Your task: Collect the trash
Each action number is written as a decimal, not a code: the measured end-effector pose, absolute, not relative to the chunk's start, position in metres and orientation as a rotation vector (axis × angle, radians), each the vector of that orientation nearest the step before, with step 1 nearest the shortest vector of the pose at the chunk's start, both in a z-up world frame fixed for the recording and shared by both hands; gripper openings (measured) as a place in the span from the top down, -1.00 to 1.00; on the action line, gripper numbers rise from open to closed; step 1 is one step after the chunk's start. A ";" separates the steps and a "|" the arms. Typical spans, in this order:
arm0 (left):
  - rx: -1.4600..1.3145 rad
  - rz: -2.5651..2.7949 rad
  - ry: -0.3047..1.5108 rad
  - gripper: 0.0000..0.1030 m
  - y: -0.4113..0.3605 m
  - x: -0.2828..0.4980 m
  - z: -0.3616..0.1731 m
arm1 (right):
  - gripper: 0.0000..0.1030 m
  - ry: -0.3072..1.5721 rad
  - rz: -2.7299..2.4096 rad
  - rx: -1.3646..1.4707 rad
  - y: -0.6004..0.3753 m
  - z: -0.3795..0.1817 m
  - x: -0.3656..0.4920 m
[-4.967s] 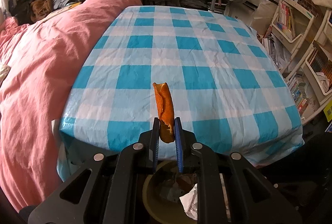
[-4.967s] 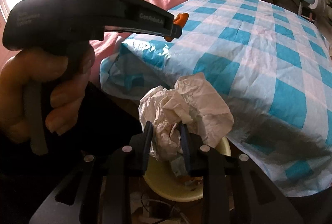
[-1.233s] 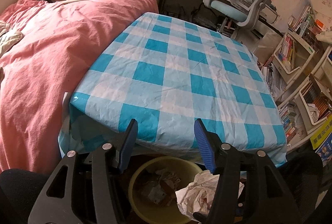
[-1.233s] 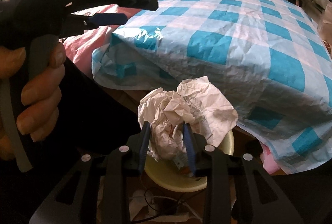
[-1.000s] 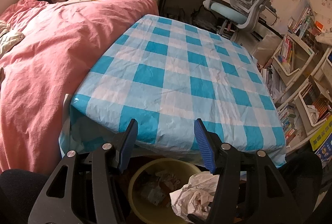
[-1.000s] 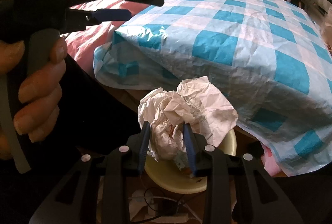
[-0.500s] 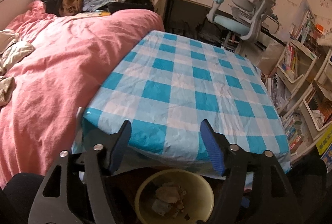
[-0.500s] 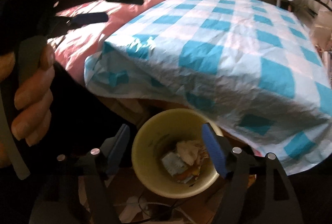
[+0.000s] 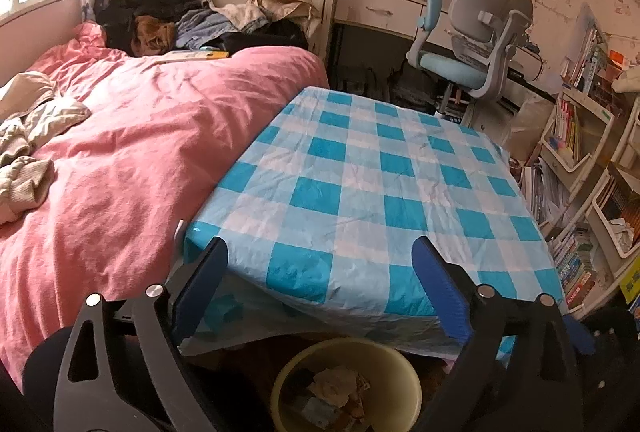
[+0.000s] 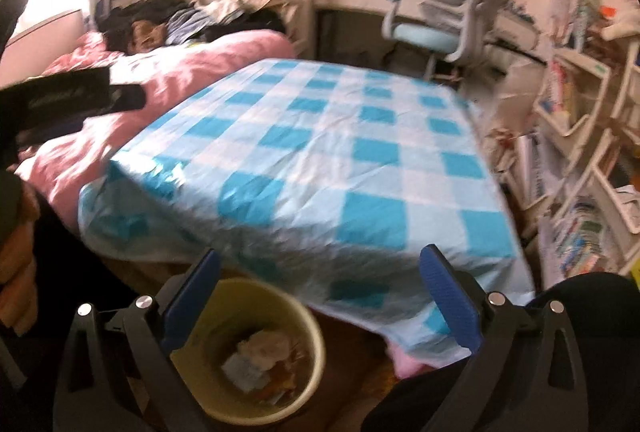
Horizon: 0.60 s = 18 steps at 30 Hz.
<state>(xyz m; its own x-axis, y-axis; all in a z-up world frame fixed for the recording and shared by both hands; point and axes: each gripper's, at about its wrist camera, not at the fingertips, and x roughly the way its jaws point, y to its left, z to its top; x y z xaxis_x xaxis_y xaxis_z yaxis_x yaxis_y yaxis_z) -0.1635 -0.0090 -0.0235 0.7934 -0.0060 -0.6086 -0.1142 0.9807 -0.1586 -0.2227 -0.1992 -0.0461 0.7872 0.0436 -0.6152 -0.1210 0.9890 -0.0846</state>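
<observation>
Below the near edge of the checked tablecloth (image 9: pixel 360 192), on the floor, a pale yellow bin (image 9: pixel 404 368) is seen, and the collected trash (image 9: pixel 336 388) is found inside it: crumpled white paper lying on scraps of bluish and orange waste. In the right wrist view the same bin (image 10: pixel 308 360) is shown partly under the cloth's overhang, with the crumpled paper (image 10: pixel 264 346) resting near the middle of its contents. The left gripper (image 9: pixel 320 280) is held above the bin and in front of the cloth's near edge; its jaws are set wide apart and are opening, and nothing is caught between the blue pads. The right gripper (image 10: pixel 320 284) is likewise held above the bin, just before the cloth's near edge; its jaws are opening too, spread wide, with nothing between them. Part of the left gripper's black body (image 10: pixel 80 98) is seen to the left of the cloth in the blurred right wrist view. No item is seen on the cloth's top. A pink duvet (image 9: pixel 120 160) lies directly to the left of the cloth, and a pale blue desk chair (image 9: pixel 472 44) stands beyond its far edge.
</observation>
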 end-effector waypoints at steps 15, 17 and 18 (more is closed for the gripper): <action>-0.114 0.067 0.613 -0.85 -0.023 -0.182 -0.018 | -0.85 0.581 0.026 -0.133 -0.208 -0.034 -0.229; -0.114 0.064 0.620 -0.85 -0.023 -0.182 -0.018 | -0.85 0.581 0.021 -0.128 -0.208 -0.034 -0.230; -0.114 0.063 0.623 -0.85 -0.023 -0.182 -0.018 | -0.85 0.581 0.019 -0.127 -0.208 -0.034 -0.230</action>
<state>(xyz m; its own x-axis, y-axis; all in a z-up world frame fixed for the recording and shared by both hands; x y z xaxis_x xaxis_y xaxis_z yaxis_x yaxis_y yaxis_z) -0.1819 -0.0230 -0.0183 0.8104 0.0241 -0.5854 -0.0930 0.9918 -0.0879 -0.2299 -0.2082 -0.0337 0.8361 -0.0176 -0.5483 -0.0539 0.9920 -0.1141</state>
